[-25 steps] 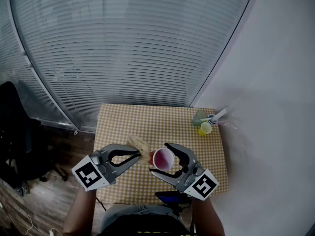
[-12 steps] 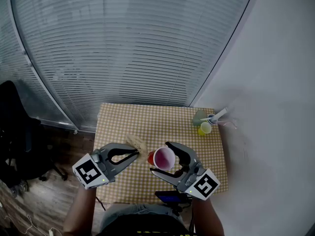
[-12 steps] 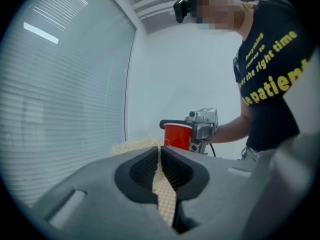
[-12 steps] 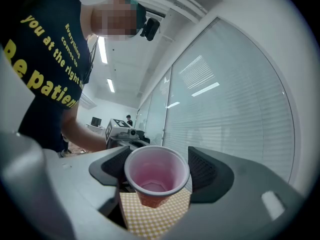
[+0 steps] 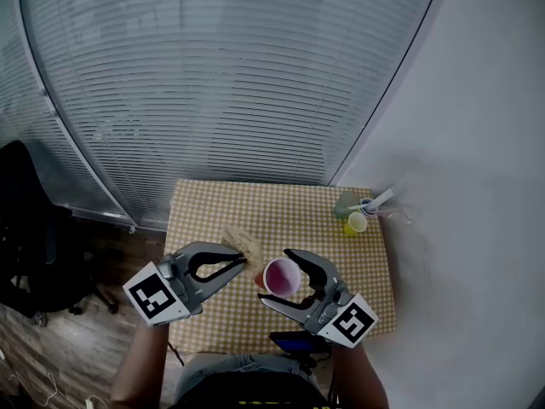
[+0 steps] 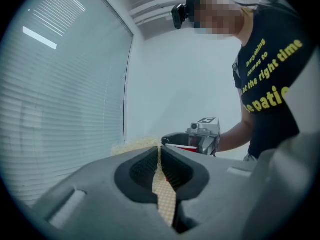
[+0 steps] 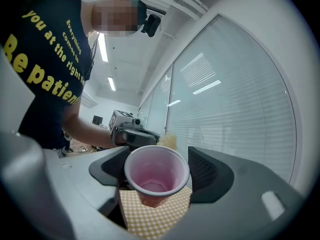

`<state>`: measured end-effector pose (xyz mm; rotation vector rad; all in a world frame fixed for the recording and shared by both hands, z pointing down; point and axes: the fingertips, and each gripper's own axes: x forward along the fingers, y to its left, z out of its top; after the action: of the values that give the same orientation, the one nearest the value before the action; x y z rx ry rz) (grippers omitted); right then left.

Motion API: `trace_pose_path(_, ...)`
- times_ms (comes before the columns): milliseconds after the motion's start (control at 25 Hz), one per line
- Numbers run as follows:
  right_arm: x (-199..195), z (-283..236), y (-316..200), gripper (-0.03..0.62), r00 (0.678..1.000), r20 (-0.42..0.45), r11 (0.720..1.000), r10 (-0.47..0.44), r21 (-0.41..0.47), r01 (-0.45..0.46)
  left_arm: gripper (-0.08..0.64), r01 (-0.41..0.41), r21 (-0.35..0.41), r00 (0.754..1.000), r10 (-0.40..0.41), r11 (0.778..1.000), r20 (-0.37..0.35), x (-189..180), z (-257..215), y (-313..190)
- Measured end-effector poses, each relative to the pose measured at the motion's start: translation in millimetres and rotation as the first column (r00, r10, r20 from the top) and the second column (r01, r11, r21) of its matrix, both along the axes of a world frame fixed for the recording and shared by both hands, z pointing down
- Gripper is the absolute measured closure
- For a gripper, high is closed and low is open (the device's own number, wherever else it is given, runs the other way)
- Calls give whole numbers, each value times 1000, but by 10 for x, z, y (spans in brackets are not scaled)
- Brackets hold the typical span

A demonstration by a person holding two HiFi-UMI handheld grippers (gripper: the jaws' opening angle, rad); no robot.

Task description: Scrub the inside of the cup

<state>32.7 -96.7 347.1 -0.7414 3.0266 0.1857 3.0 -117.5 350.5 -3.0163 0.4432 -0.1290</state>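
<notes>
**A:** What is happening closest to the person?

**B:** They are holding a pair of tongs in each hand, level above the near edge of a checked surface (image 5: pixel 281 207). The right tongs (image 7: pixel 157 168) are clamping a pink cup (image 5: pixel 282 276), which is tilting its open mouth up and back toward the person. The left tongs (image 6: pixel 160 153) are pinching together on the edge of a beige fibrous scrubber (image 5: pixel 242 245). The scrubber is hovering just beside the cup's rim, not yet inside.

**A:** And farther away?

**B:** A small yellow cup (image 5: pixel 355 222) is standing near the surface's far right corner among a few other small items. Window blinds are filling the view beyond.

**A:** What could go wrong from here?

**B:** I am judging that the scrubber is hanging by only a thin pinch, so pushing it against the cup wall could tug it loose. The cup is looking thin. Hard scrubbing could crush it or twist it out of the right tongs and drop it past the near edge.
</notes>
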Motion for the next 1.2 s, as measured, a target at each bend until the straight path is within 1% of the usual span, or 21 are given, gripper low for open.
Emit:
trace_pose_path(360,-5,-178,43,219,999,35,1000,-15,22,14,543,29,-55,999,-26,998,44,-41,291,-86)
trace_pose_path(440,6,-196,42,219,999,38,1000,-18,25,17,543,35,-63,999,-33,997,36,-46,301,-92)
trace_pose_path(560,11,-190,30,219,999,44,1000,-20,17,19,543,35,-63,999,-34,997,6,-42,209,-99)
trace_pose_path(680,-17,-144,32,219,999,41,1000,-23,4,23,543,30,-55,999,-31,998,-19,-49,108,-103)
trace_pose_path(800,-44,-80,24,219,999,34,1000,-28,-3,28,543,16,-25,999,-17,1000,-28,-29,3,-88)
trace_pose_path(920,-22,-82,9,219,998,51,1000,-26,10,25,543,10,0,1000,-10,1000,-25,5,-79,-75)
trace_pose_path(1080,-10,-114,15,221,998,64,1000,-20,-14,21,543,13,5,1000,-13,1000,-7,30,-53,-105)
trace_pose_path(1200,-26,-161,33,221,998,66,1000,-25,-5,26,543,16,1,1000,-16,1000,2,39,-12,-123)
